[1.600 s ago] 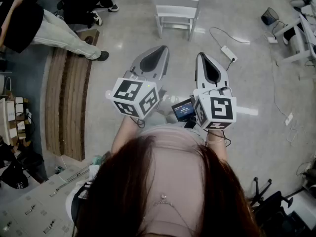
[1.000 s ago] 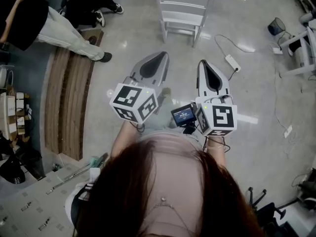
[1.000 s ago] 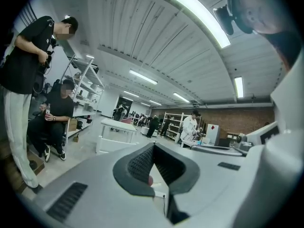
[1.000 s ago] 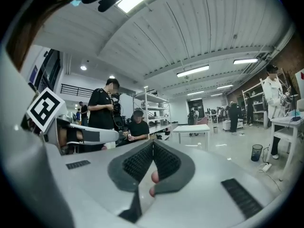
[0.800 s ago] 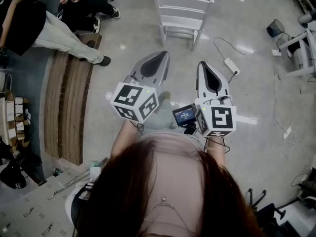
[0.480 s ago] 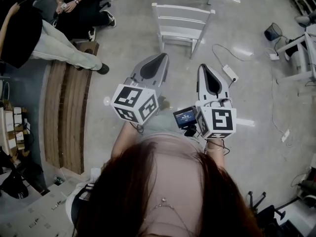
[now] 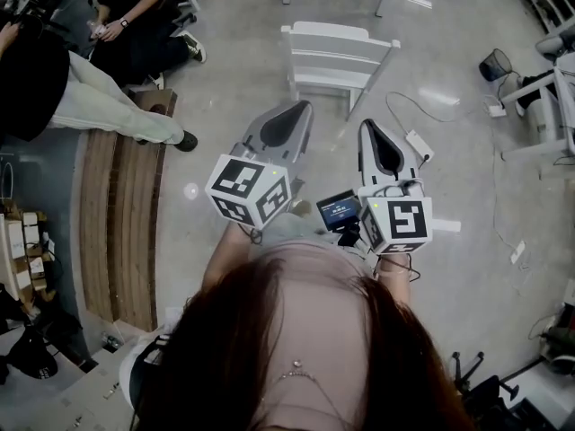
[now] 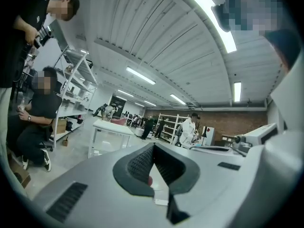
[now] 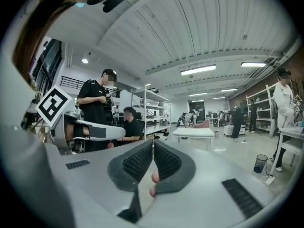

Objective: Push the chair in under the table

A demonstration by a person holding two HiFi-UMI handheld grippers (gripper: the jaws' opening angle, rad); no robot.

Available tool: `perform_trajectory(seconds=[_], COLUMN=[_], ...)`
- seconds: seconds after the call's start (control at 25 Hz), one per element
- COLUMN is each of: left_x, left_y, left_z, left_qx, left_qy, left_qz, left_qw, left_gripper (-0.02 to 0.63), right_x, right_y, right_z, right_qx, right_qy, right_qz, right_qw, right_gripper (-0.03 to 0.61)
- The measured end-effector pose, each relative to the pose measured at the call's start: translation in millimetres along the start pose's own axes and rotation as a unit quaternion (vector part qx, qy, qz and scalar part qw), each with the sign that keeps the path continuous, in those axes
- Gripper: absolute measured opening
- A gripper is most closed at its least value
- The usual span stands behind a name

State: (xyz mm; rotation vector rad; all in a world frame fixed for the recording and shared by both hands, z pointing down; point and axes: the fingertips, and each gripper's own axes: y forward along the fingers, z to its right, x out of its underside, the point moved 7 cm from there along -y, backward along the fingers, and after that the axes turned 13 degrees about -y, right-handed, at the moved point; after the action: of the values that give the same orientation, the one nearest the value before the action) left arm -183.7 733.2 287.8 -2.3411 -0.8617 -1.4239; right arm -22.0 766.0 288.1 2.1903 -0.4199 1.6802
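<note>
Wearer seen from above: reddish-brown hair [image 7: 207, 357], pale pinkish top [image 7: 305, 241]. Left gripper [image 7: 303, 106] and right gripper [image 7: 369, 127] cased in smooth grey shells tapered to point, black ribbed pads [image 8: 142, 163] inset. White cube [image 7: 249, 189] printed with black square markers fitted to each. Small lit screen [image 7: 338, 210], thin black cable [image 7: 409, 257] mounted beside right one.

Long ceiling lamps [image 8: 211, 18] made the room bright. The floor [image 7: 225, 70] shone white beside the chair [image 7: 337, 57]. Picture edges looked bent.

I see a power strip [image 7: 419, 145] just right of the right gripper [image 7: 369, 124], a black bin [image 7: 491, 64] farther right, a sitting person [image 7: 135, 23] far left
</note>
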Motion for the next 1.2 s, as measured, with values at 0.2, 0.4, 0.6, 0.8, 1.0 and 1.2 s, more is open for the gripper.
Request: perform_trajectory(seconds=[0.2,0.4,0.6,0.8,1.0,1.2], left_x=[-3.7,-2.9,-10.8,-23.8,-32.5,-44.9], left_y=[12.6,28.3,57.4,96.3,140.6,180.1], left_z=[-18.3,-32.3,-52.3,-70.9,-84.7,-101.9], left_qx=[0.0,-0.004,-0.009,-0.016,-0.02,-0.024], left_qy=[-0.004,-0.009,-0.007,-0.007,-0.01,-0.002], left_qz=[-0.009,-0.015,-0.01,-0.004,-0.008,-0.012], left_qw=[1.0,0.9998,0.9999,0.9998,0.9997,0.9996], left_gripper=[0.008,0.008,0.008,0.008,0.008,0.008], right_x=[2.8,8.2,12.3,15.0,23.9,30.7], right_y=[19.5,37.7,68.4,106.1,140.9,175.3], right_z=[3.1,12.6,30.6,54.8,85.7,117.6], right_qx=[-0.004,-0.002,-0.006,-0.013,-0.025,-0.037], right_qy=[0.002,0.005,0.002,0.001,0.004,0.001], right_qz=[-0.005,-0.008,-0.005,0.0,-0.002,-0.006], right_qw=[1.0,1.0,1.0,1.0,1.0,0.999], right_gripper=[0.021,0.021,0.021,0.021,0.021,0.022])
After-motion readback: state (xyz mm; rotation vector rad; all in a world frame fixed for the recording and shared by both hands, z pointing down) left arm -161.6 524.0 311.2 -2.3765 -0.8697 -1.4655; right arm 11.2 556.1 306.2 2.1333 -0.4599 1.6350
